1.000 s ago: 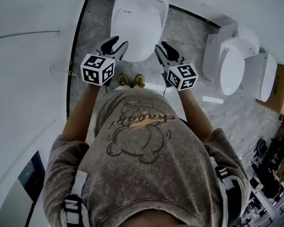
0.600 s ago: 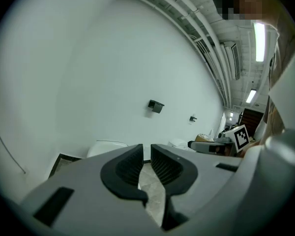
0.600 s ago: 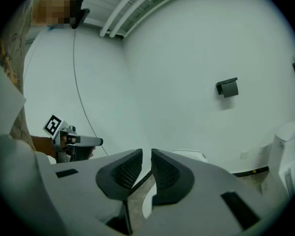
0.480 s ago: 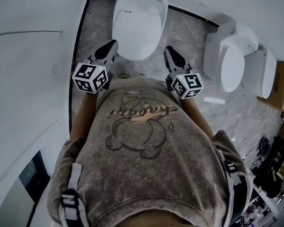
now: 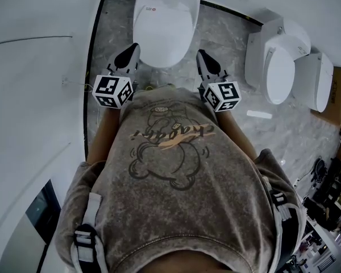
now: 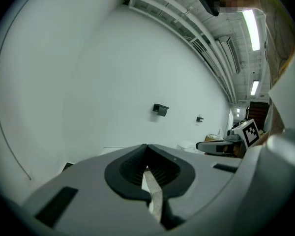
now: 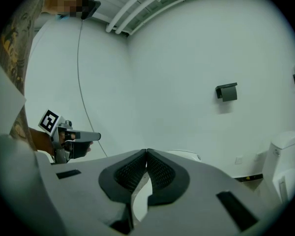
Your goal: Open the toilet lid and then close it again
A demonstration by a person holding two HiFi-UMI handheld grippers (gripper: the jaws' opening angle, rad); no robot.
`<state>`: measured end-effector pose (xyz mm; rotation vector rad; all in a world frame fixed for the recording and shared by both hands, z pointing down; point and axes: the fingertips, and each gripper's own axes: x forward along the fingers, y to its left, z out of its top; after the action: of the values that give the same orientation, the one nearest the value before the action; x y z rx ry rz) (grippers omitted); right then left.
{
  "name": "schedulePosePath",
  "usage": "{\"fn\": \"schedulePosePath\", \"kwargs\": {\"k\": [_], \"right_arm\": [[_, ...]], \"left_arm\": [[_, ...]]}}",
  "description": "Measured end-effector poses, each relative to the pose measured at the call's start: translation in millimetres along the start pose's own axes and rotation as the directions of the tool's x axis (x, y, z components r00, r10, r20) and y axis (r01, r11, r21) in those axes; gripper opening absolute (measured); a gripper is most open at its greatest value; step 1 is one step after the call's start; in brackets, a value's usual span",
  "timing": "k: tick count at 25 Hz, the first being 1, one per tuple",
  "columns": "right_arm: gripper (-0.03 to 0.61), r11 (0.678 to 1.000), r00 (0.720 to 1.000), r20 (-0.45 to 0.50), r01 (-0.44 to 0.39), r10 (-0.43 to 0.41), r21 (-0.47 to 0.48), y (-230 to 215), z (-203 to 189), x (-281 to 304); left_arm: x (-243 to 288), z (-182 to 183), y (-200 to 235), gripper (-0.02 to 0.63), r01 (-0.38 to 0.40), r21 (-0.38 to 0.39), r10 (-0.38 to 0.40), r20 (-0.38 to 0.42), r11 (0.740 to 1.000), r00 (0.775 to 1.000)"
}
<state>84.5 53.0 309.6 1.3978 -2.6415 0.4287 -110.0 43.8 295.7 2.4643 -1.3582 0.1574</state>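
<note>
Nearest, the person's grey printed T-shirt fills the lower half of the head view, with a forearm going up each side to the marker cubes.

Change: both sets of tongs have pulled back from the front rim of the toilet towards the person's sides. A second ago they stood open just off the lid's front edge. They have just been closing and are now together, with nothing caught between them.

Left tongs: tips meet in the left gripper view, the ribbed pads are pressed together and empty. They sit just left of the toilet's front edge and do not touch it.
Right tongs: same, tips meet and they are empty, just right of the bowl and clear of it.

Toilet lid: top centre of the head view, down flat on the seat, on the grey marble floor.

My read: with the lid down and both hands backed off and shut, this looks like the very end of the task, though it could be a pause before starting. These frames alone don't say which.

Further off, two more toilets stand at the right edge. A dark paper holder is on the far white wall.
</note>
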Motion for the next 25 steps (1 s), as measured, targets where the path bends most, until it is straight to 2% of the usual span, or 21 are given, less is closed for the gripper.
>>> {"fn": "schedulePosePath", "kwargs": {"k": [10, 25], "right_arm": [[0.026, 1.000, 1.000, 0.018, -0.005, 0.005, 0.005, 4.5, 3.0, 2.2], [0.026, 1.000, 1.000, 0.013, -0.026, 0.026, -0.005, -7.8, 7.6, 2.2]], "left_arm": [[4.6, 4.7, -3.1, 0.009, -0.008, 0.038, 0.008, 0.003, 0.999, 1.000], [9.2, 1.6, -6.2, 0.009, -0.036, 0.024, 0.037, -0.013, 0.999, 0.999]]}}
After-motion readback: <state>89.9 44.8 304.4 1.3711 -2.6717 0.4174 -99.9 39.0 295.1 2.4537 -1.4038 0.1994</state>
